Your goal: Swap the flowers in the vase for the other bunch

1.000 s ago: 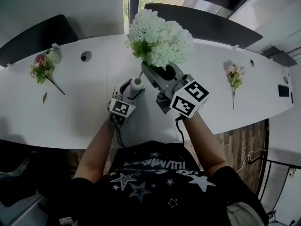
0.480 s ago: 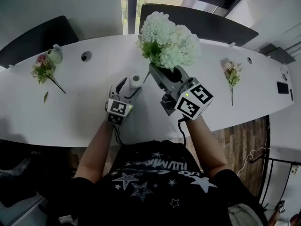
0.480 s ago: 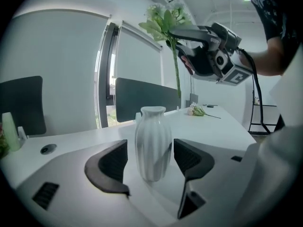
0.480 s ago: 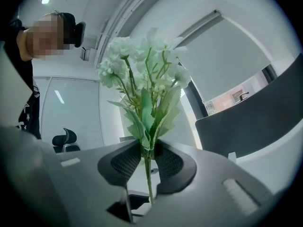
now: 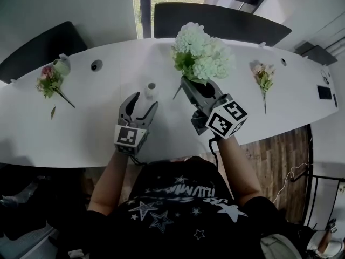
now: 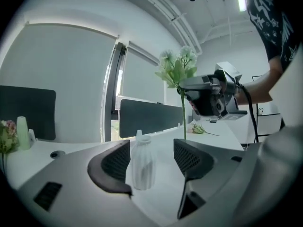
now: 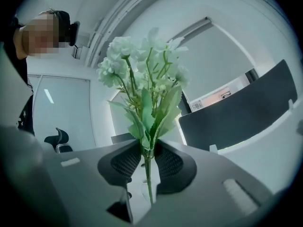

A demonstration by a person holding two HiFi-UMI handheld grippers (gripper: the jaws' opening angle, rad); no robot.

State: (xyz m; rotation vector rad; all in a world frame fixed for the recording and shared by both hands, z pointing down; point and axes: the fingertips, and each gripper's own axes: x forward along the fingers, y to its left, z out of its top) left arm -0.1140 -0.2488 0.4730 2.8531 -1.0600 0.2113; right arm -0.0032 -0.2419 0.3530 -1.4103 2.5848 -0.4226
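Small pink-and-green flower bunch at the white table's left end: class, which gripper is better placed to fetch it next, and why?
Left. The left gripper is open, empty and nearer the pink-and-green flower bunch; the right gripper is shut on the white-and-green flower bunch.

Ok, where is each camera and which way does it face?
Head view: on the person's head, steeply down at the table; left gripper, right gripper, forearms show.
Left gripper view: on that gripper, along its open jaws toward the vase; right forearm shows.
Right gripper view: on that gripper, jaws shut on the white flower bunch.
All three show that bunch.
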